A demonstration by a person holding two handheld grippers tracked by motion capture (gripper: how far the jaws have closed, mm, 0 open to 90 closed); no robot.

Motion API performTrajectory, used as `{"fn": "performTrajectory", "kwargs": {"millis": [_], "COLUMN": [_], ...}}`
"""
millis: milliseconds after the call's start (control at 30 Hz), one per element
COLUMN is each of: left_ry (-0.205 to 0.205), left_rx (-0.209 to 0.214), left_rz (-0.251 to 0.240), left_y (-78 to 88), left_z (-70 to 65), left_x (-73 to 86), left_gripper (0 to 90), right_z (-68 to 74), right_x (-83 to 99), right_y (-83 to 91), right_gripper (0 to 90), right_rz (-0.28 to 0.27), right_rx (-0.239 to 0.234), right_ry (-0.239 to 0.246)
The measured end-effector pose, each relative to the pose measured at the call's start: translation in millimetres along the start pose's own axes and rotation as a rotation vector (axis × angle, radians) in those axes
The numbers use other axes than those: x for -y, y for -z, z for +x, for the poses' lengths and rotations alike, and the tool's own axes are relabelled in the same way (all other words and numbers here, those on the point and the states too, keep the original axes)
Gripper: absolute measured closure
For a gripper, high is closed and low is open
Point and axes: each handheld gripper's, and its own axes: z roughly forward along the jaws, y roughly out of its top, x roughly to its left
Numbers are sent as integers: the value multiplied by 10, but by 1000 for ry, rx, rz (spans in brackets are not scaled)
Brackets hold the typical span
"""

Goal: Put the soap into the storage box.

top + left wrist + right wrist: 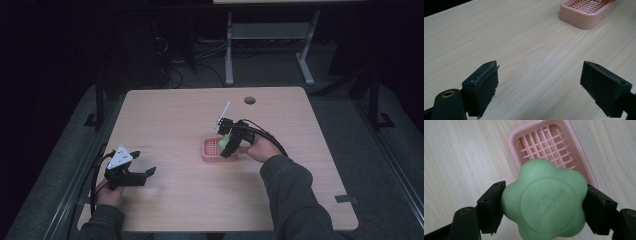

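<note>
Flower-shaped green soap (544, 201), stamped lettering.

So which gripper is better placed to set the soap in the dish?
Right. The right gripper already clamps the soap just above the dish. The left gripper is open, holds nothing and sits far off near the table edge.
</note>
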Motion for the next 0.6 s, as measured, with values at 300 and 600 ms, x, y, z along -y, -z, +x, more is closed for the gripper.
{"fn": "performTrajectory", "kwargs": {"millis": [300,600], "left_ry": [1,2], "left_rx": [2,3], "left_rz": [2,-3], "left_y": [4,2], "left_z": [6,4], "left_x": [-2,0], "left_gripper": [144,144], "right_z": [-1,-16], "right_x": [-160,-263], "right_y": [-8,-92], "right_gripper": [261,261], "right_rz": [19,29], "right_rx": [24,26], "right_ry": [27,33]}}
